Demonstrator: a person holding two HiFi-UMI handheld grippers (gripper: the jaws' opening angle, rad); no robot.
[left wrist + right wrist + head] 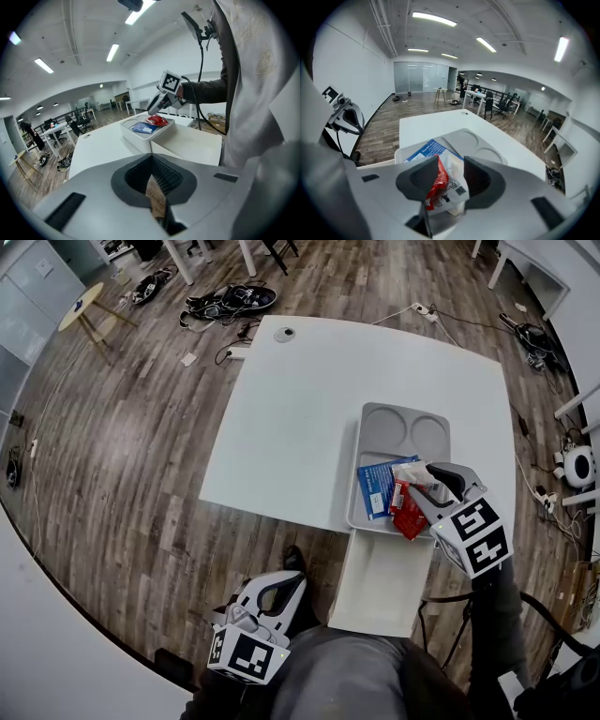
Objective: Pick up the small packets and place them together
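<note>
Right gripper first: its jaws stand apart, and a red packet sits in the gap between them. The packet's edge is up against one jaw but isn't squeezed, as far as I can see. Right beside the red there's a crinkly white bit with a square printed code on it. Honestly can't tell if that's the same packet or a second one.

All of that is down in the grey tray, at the tray's near end, the one closest to the person. A blue packet lies flat in the tray too, just beside the red one and touching it or slightly under it. The tray's far end has two round wells. A white slab butts up against the tray's near edge.

Left gripper is well away from the tray. It's off the near edge of the white table, low by the person's lap and over the wood floor. Its jaws are closed together, with only a thin slit of floor showing between them in its own view.
</note>
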